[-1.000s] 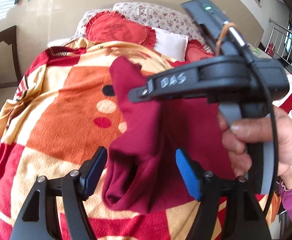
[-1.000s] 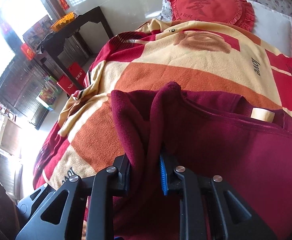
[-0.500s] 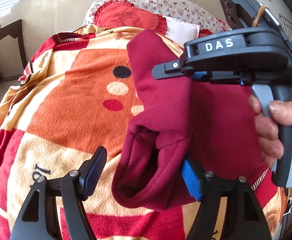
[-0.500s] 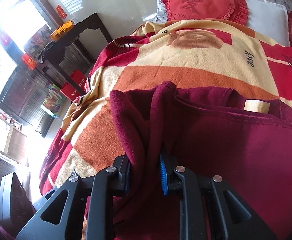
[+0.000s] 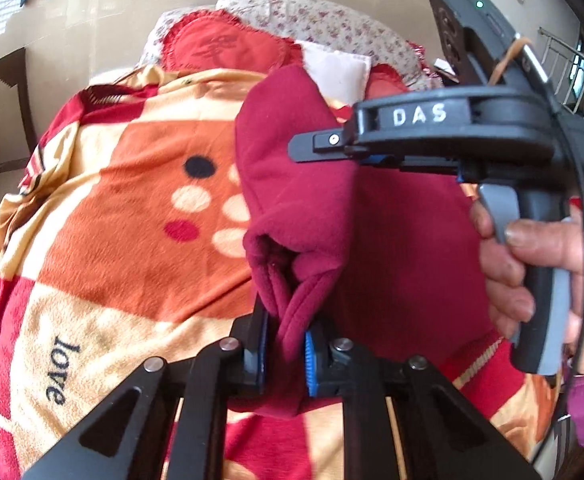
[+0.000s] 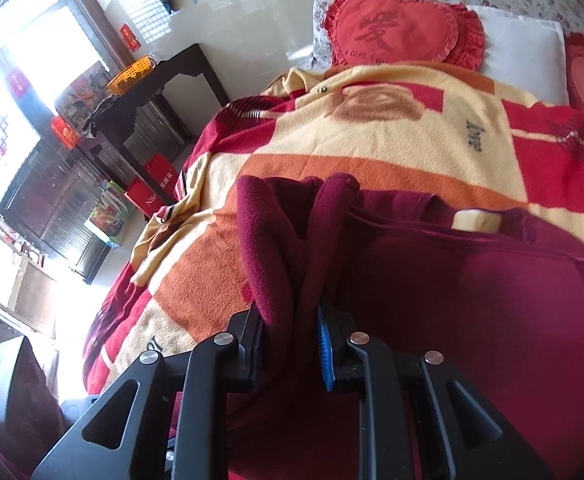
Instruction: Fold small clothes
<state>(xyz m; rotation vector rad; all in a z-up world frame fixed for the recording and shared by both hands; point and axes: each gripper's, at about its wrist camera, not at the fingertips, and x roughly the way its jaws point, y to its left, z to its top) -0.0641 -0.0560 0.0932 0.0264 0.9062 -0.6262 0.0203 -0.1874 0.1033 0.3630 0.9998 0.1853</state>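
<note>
1. Left gripper (image 5: 284, 354) is clenched on the maroon garment's (image 5: 304, 184) near bunched edge.
2. Right gripper (image 6: 290, 346) pinches its far part, likely suspending it over the bed blanket (image 5: 124, 216) for folding.

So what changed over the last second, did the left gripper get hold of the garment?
Yes. The left gripper, open around the hanging cuff a second ago, has shut on the maroon garment. The right gripper stays clamped on a fold of the same cloth, holding it above the blanket. The pillows have not moved.
</note>
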